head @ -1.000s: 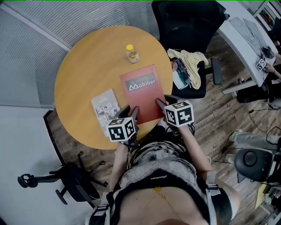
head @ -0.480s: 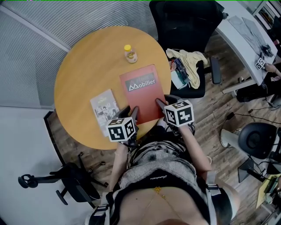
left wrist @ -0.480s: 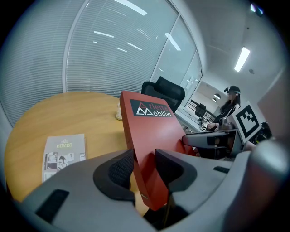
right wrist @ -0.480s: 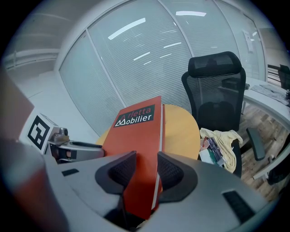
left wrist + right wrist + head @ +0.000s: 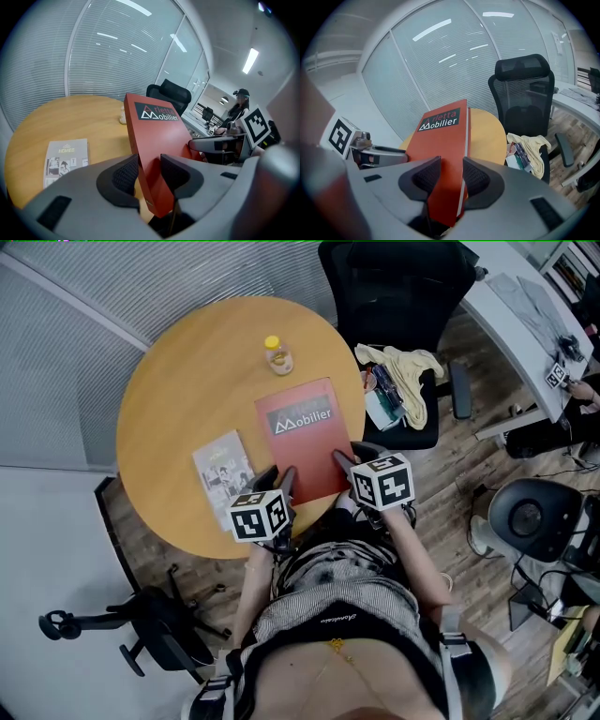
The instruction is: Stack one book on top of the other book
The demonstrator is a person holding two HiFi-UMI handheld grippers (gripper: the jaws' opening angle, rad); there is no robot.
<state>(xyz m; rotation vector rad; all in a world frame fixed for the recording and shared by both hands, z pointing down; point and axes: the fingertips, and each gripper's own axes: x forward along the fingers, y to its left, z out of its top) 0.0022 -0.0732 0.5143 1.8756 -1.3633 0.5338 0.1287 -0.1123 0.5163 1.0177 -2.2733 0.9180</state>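
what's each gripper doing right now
left gripper: open, corner of the red book between its jaws
right gripper: open, the red book's other near corner between its jaws

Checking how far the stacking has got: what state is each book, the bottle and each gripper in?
red book: closed, flat on the table
grey book: closed, flat, apart from it
bottle: upright, capped
left gripper: open, astride red book's near edge
right gripper: open, astride same edge
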